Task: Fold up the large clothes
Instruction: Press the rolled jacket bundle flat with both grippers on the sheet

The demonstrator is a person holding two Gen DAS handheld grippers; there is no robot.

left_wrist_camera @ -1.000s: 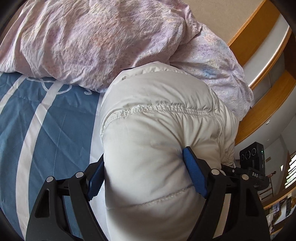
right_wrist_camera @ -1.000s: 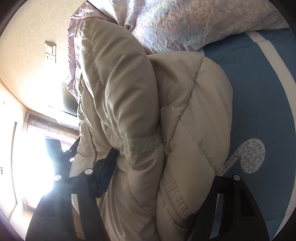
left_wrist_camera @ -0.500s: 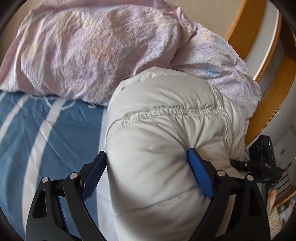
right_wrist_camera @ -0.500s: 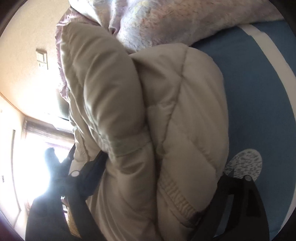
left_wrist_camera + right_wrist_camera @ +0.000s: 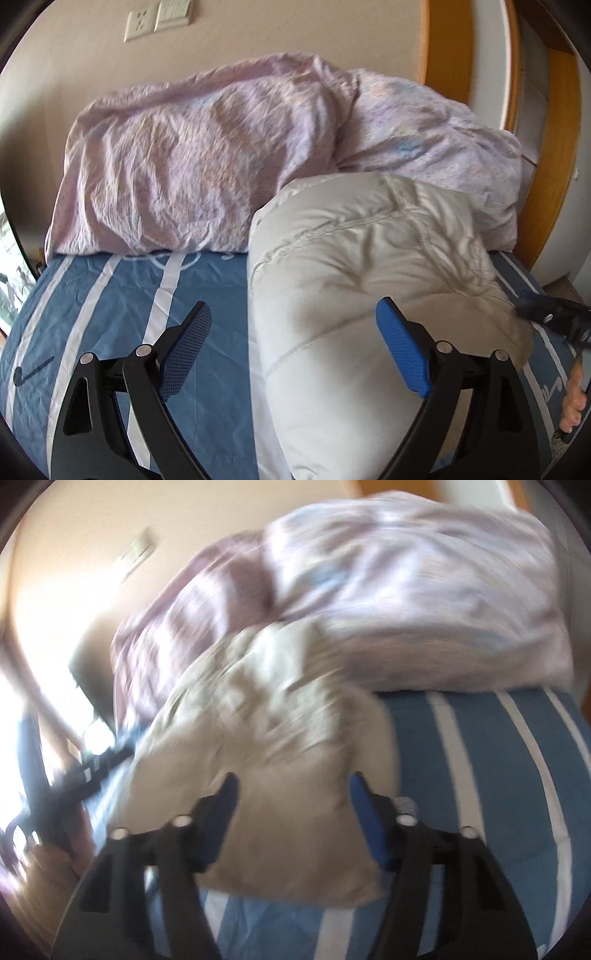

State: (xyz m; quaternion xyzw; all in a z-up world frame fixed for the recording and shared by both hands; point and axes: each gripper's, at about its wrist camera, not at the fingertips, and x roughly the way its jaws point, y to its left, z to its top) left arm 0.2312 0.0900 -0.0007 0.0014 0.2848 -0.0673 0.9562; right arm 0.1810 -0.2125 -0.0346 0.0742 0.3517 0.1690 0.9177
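Observation:
A puffy cream quilted jacket [image 5: 362,295] lies folded into a thick bundle on the blue striped bedsheet [image 5: 122,295]. My left gripper [image 5: 295,347] is open; its right finger rests against the jacket's side and its left finger stands free over the sheet. In the blurred right wrist view the jacket [image 5: 266,746] lies just beyond my right gripper [image 5: 291,805], which is open with the jacket's near end between its blue pads. The right gripper also shows at the right edge of the left wrist view [image 5: 554,317].
A crumpled lilac duvet [image 5: 229,158] is piled at the head of the bed against the beige wall. A wooden frame [image 5: 554,147] stands at the right. Wall sockets [image 5: 155,18] sit above the duvet.
Both grippers have let go of the jacket and pulled back. The bundle has dropped onto the sheet. The right view is blurred by fast motion.

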